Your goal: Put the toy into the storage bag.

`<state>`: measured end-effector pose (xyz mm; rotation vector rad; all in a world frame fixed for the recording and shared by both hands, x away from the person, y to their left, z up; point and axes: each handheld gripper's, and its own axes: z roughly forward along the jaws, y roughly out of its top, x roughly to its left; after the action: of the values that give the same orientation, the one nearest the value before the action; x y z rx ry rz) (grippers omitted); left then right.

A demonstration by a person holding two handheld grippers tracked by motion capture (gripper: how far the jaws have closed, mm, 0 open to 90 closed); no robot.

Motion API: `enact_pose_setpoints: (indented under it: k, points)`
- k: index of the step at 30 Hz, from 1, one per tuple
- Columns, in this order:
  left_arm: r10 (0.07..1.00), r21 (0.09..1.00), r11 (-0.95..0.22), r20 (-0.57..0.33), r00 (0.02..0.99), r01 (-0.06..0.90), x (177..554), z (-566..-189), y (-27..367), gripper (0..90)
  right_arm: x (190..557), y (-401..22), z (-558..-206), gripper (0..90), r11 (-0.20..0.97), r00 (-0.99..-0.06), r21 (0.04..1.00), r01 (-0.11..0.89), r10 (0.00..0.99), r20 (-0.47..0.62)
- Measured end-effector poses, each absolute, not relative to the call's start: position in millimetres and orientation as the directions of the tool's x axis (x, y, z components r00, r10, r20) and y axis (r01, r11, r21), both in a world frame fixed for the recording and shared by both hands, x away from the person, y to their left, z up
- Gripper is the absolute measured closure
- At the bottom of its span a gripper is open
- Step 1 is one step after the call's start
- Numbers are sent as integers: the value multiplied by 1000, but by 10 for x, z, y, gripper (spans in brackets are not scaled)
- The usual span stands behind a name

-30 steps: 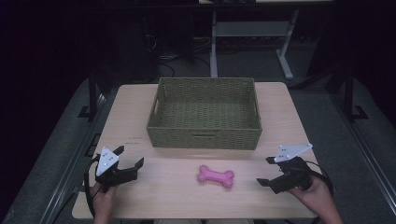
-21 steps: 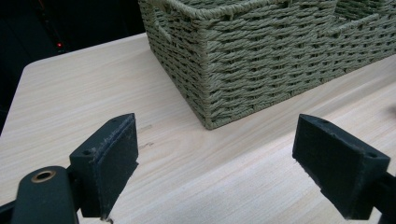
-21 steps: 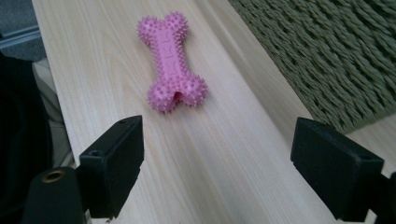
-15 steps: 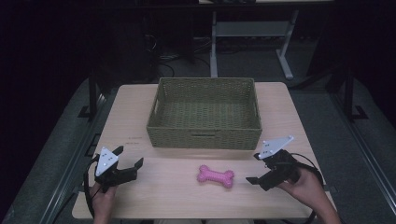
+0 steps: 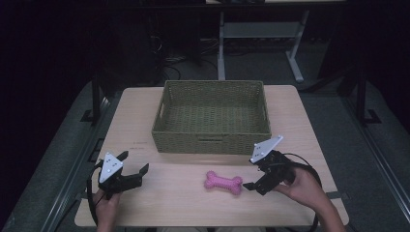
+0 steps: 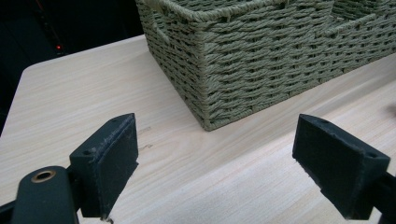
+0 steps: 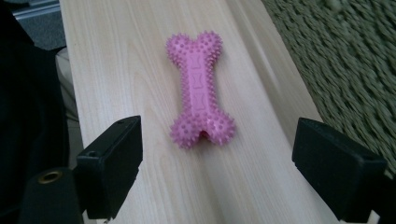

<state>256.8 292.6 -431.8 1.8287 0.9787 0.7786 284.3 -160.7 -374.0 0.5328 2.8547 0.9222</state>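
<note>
Your right gripper [image 5: 255,175] sits low over the table [image 5: 309,121] at the near right, its jaws spread wide and pointed toward the pink bone toy [image 5: 223,181], which lies flat on the wood just in front of the basket [image 5: 211,140] and a little right of the table's middle. In the right gripper view the bone toy [image 7: 200,88] lies lengthwise ahead of your open jaws, its near knobbed end just beyond the gap between them and touching neither pad; the woven wall of the basket [image 7: 345,60] runs along the right edge of that view. Nothing is held. Your right hand [image 5: 305,191] grips the tool from the near edge of the table, with its cable looping behind. Your left gripper [image 5: 134,163] rests at the near left corner, well apart from the toy, jaws also wide and empty. In the left gripper view its pads frame bare tabletop, and the near left corner of the basket [image 6: 243,60] stands ahead of them, close but not touching. Your left hand [image 5: 107,205] holds that tool from below.
</note>
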Motion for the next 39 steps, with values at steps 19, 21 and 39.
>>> enact_pose_setpoints:
  k: [19,21,39]
  points:
    - [865,909,-288,112,489,301,2566,-4315,2927,138,3030,-1108,-3884,207,836,-966,492,244,255,45]
    - [867,910,-284,109,487,302,2566,-4317,2928,138,3047,-1071,-3912,222,843,-969,484,235,242,48]
    - [866,911,-282,108,489,299,2567,-4314,2933,139,3168,-758,-4193,359,903,-978,376,208,199,61]
